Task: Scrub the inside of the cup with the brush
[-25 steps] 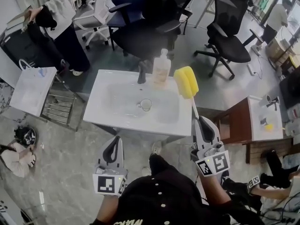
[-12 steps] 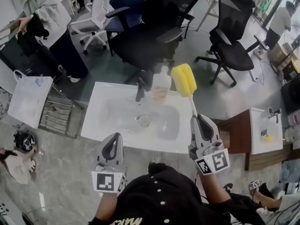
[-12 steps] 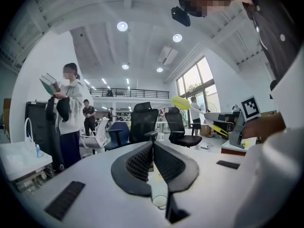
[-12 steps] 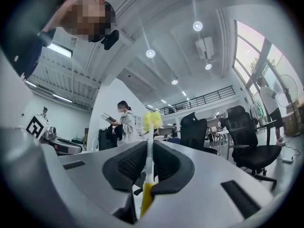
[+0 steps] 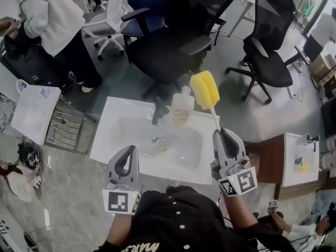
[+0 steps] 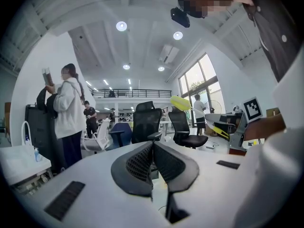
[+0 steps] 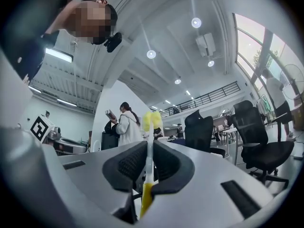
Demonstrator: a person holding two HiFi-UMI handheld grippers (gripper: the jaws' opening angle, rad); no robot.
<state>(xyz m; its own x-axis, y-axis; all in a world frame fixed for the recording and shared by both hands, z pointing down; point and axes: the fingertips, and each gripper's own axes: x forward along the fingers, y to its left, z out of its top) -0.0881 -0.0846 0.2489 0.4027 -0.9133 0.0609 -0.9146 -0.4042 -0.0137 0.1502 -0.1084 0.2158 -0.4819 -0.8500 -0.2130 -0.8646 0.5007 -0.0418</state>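
Gripping the brush (image 5: 205, 90) by its thin white stem, the right tool (image 5: 221, 134) has both jaws clamped tight on it. In the right gripper view the stem runs straight up btwn the pads, w/ a yellow handle section below them and the yellow sponge head above. In the head view the sponge head sits up in the air over the far right part of the white washbasin (image 5: 116, 121), just right of the clear soap bottle (image 5: 182, 108) and overlapping it a bit; can't tell if they touch.

The left tool (image 5: 128, 151) is at the basin's near edge, left side, pointing fwd approx level. The left gripper view shows its jaws together w/ nothing btwn them.

The cup (image 5: 162, 143), small and clear, sits down in the basin bowl, near the middle, in front of the dark faucet (image 5: 157, 111). Its mouth seems to face up. It's apart from both tools and from the brush; nothing is inside it as far as the head view shows.

Beyond the basin: a big black office chair (image 5: 178, 35), a 2nd black one (image 5: 273, 51) to the right and a blue chair (image 5: 144, 4) behind. A person in a white hoodie (image 5: 47, 14) stands top left. A wire rack (image 5: 65, 125) sits just left of the basin.
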